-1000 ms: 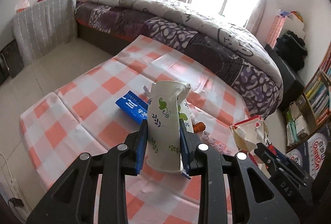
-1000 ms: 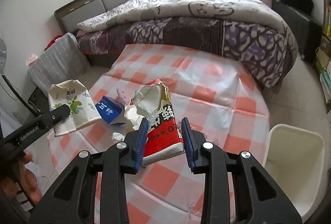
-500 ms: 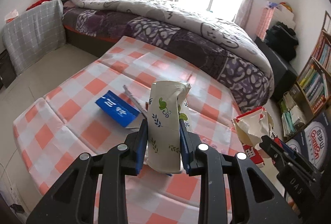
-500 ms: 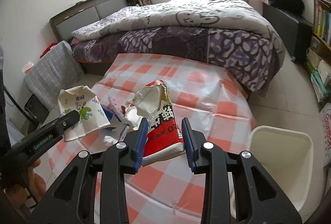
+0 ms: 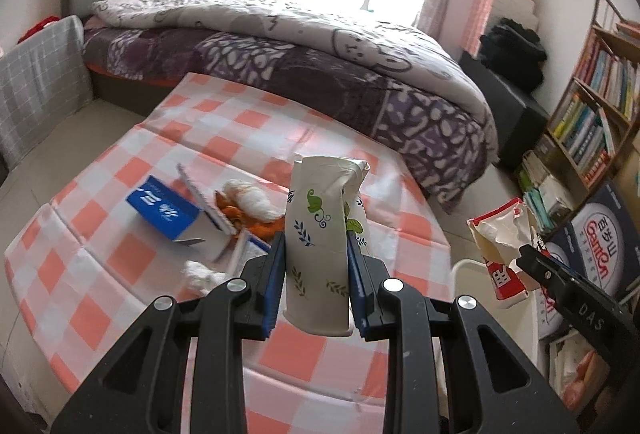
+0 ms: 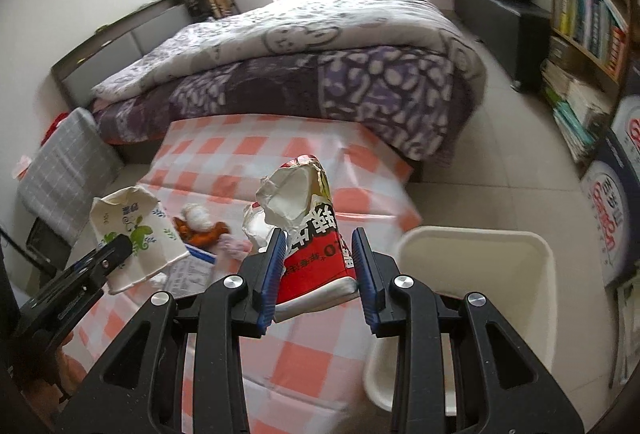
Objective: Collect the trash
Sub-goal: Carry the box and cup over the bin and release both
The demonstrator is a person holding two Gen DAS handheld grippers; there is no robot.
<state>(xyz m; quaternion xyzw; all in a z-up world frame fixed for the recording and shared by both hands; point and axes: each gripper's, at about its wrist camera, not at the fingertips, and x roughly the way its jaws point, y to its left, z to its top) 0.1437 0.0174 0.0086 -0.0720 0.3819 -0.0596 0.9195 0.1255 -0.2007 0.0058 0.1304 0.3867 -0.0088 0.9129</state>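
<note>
My left gripper (image 5: pixel 316 274) is shut on a crushed white paper cup with green leaf print (image 5: pixel 320 234), held above the checked table; the cup also shows in the right wrist view (image 6: pixel 132 234). My right gripper (image 6: pixel 318 266) is shut on a torn red and white snack bag (image 6: pixel 312 234), held at the table's right edge beside a white bin (image 6: pixel 480 262). The bag also shows in the left wrist view (image 5: pixel 504 246). On the table lie a blue and white carton (image 5: pixel 172 213), orange peel with white tissue (image 5: pixel 248 205) and a crumpled tissue (image 5: pixel 200 272).
The table has a red and white checked cloth (image 5: pixel 120 262). A bed with a purple quilt (image 5: pixel 320 73) stands behind it. A bookshelf (image 5: pixel 592 121) and stacked boxes (image 5: pixel 600 246) are at the right. A grey padded cushion (image 5: pixel 36 85) leans at the left.
Both grippers have swung to the right with their loads. The white bin has come closer in the right wrist view, and the red bag now hangs beside its rim.
</note>
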